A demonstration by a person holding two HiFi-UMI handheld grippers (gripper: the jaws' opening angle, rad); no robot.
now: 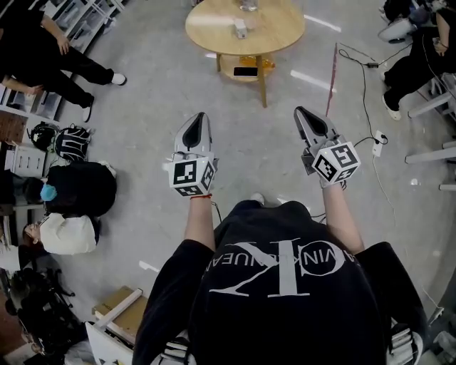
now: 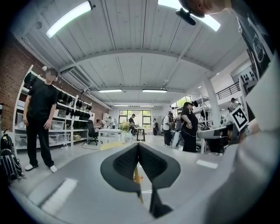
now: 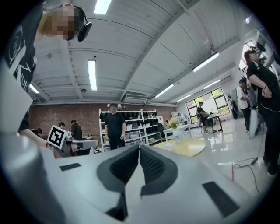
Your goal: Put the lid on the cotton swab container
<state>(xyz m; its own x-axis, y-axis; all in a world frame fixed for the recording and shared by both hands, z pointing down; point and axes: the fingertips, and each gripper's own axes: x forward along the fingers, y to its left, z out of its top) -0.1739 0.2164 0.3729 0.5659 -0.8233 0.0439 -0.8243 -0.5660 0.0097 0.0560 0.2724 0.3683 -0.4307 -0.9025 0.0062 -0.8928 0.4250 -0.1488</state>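
In the head view the round wooden table [image 1: 214, 28] stands far ahead of me. A small pale object [image 1: 241, 28] lies on it, and a clear item [image 1: 249, 6] sits at its far edge; too small to tell which is the container or the lid. My left gripper [image 1: 200, 116] and right gripper [image 1: 299, 110] are held level over the floor, well short of the table. Both are shut with nothing between the jaws. The left gripper view shows the left gripper [image 2: 138, 146] with dark pads pressed together, and the right gripper [image 3: 139, 148] looks the same. The table top [image 3: 188, 148] appears beyond the right jaws.
A dark phone-like item [image 1: 246, 71] lies on the table's lower shelf. People sit at the left [image 1: 68, 232] and upper right [image 1: 417, 64]. Bags [image 1: 71, 142], cables and a power strip [image 1: 377, 146] lie on the floor. A person stands by shelving [image 2: 39, 122].
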